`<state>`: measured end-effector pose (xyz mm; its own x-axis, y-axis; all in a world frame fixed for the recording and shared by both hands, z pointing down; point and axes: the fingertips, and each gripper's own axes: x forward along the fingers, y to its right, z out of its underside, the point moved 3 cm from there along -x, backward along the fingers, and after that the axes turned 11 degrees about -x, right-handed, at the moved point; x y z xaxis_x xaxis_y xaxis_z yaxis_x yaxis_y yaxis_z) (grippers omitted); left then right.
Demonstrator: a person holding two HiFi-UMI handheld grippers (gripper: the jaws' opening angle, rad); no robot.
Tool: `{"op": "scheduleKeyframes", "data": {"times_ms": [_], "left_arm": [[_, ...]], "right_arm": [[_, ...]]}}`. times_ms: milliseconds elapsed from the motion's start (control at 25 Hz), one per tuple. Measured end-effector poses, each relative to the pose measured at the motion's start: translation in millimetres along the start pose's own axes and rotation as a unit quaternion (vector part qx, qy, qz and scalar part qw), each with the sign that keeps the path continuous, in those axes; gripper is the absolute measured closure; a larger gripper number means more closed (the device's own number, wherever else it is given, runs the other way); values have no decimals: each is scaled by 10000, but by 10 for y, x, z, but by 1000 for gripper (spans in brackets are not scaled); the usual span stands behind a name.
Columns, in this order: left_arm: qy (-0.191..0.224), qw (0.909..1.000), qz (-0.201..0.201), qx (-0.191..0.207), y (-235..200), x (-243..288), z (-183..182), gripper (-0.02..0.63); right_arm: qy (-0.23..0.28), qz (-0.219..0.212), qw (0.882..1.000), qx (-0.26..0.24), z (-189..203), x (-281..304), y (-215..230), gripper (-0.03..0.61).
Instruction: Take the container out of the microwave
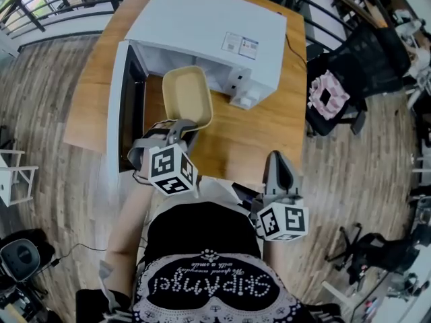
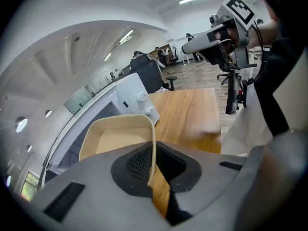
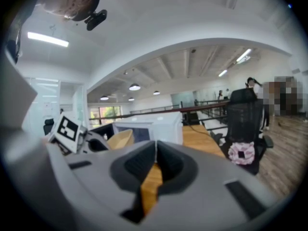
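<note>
A shallow beige container point(image 1: 187, 96) hangs in front of the open cavity of the white microwave point(image 1: 209, 29), above the wooden table point(image 1: 262, 123). My left gripper point(image 1: 180, 128) is shut on its near rim. In the left gripper view the thin rim of the container point(image 2: 115, 138) runs between the black pads, where my left gripper point(image 2: 154, 161) pinches it. My right gripper point(image 1: 278, 160) is near the table's front edge to the right, shut and empty. In the right gripper view my right gripper point(image 3: 155, 159) has its pads together, with the container point(image 3: 120, 138) to the left ahead.
The microwave door point(image 1: 120, 106) stands open to the left of the container. The microwave's knobs point(image 2: 144, 102) are just beyond the container. A black office chair with a pink cushion point(image 1: 328, 94) stands at the table's right side. Railings run behind the table.
</note>
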<state>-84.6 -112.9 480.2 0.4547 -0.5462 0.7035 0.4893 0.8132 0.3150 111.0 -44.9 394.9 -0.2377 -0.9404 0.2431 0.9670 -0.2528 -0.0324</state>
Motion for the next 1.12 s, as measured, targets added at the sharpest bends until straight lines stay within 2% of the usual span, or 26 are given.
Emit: {"op": "scheduleKeyframes", "data": {"times_ms": [200,400,960,1120], "left_arm": [[262,9995,149,109,232,-85,-54,575],[357,9989,183,233,409,-221,-104,575],[84,9983,258,522,724,-860,-186,574],[22,9967,511,627,874,-960,-186,574]], "right_arm": [[9,149,9999,20,65,-167,-65,544],[28,249,9997,36,81,-299,-67,545],[130,41,9999,-48,-35,-424,160,545],[145,-48,9999,-56,-46,-436,248,545]]}}
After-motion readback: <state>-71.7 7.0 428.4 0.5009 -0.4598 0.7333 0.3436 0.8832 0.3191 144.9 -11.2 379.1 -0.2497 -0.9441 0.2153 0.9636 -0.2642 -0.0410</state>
